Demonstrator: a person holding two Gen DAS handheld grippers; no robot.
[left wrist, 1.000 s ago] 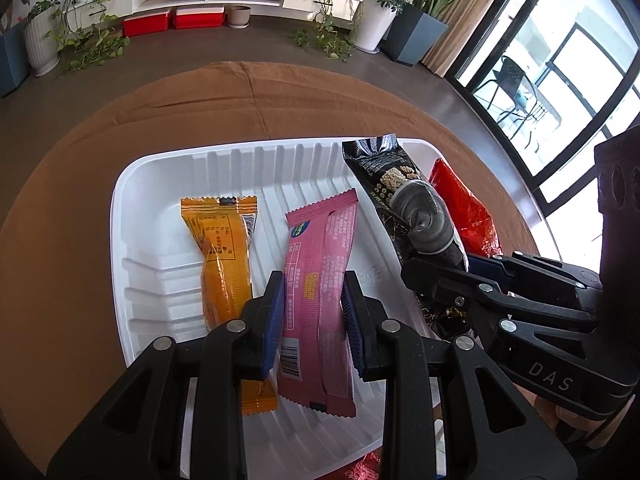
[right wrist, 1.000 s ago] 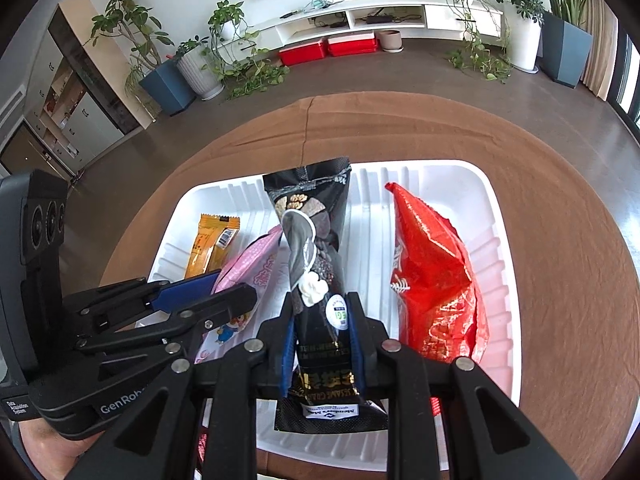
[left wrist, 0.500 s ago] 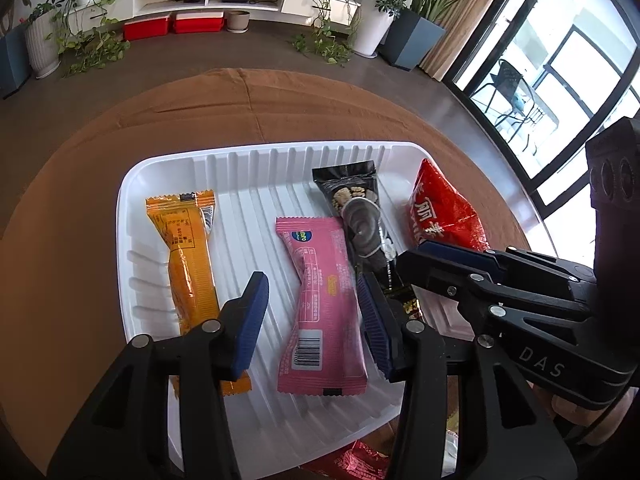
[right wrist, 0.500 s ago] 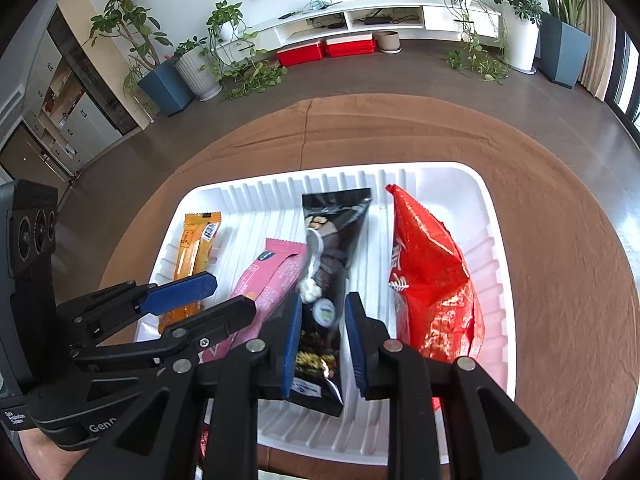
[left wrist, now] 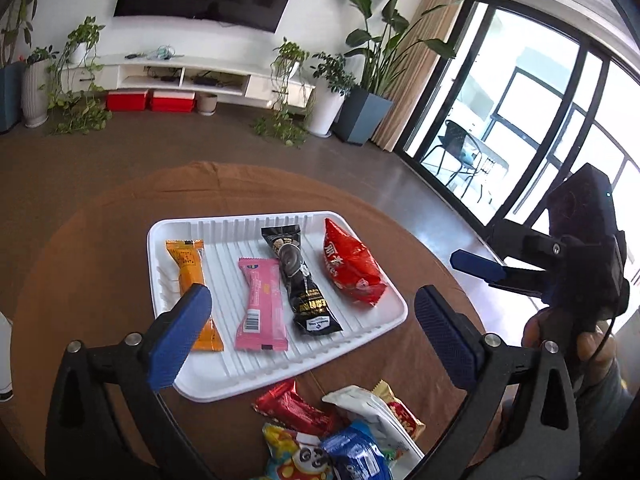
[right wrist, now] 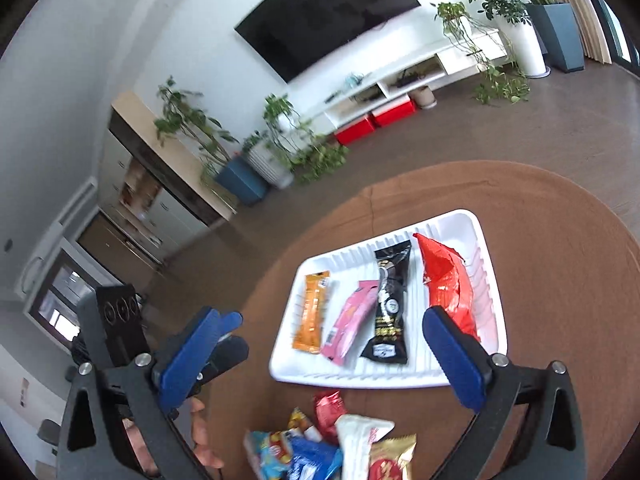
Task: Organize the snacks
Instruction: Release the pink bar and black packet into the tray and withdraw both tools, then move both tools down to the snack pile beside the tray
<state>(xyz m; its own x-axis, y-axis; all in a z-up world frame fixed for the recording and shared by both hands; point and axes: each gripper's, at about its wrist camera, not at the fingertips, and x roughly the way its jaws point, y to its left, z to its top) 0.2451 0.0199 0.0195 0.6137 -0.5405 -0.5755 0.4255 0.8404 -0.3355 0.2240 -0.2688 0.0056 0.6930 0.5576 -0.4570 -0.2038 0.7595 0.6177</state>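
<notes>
A white ribbed tray on the round brown table holds an orange bar, a pink bar, a black packet and a red bag, side by side. My left gripper hangs above the tray's near edge, its jaws opening wide with nothing between them. My right gripper is pulled back too, jaws opening wide and empty. A pile of loose snacks lies on the table before the tray.
The brown table curves off close on all sides. In the left wrist view the other gripper and a hand are at the right. Beyond are the dark floor, potted plants, a white TV console and glass doors.
Both grippers let go, the left of the pink bar and the right of the black packet, opened wide and drew back and up. Both snacks now lie flat in the tray.
</notes>
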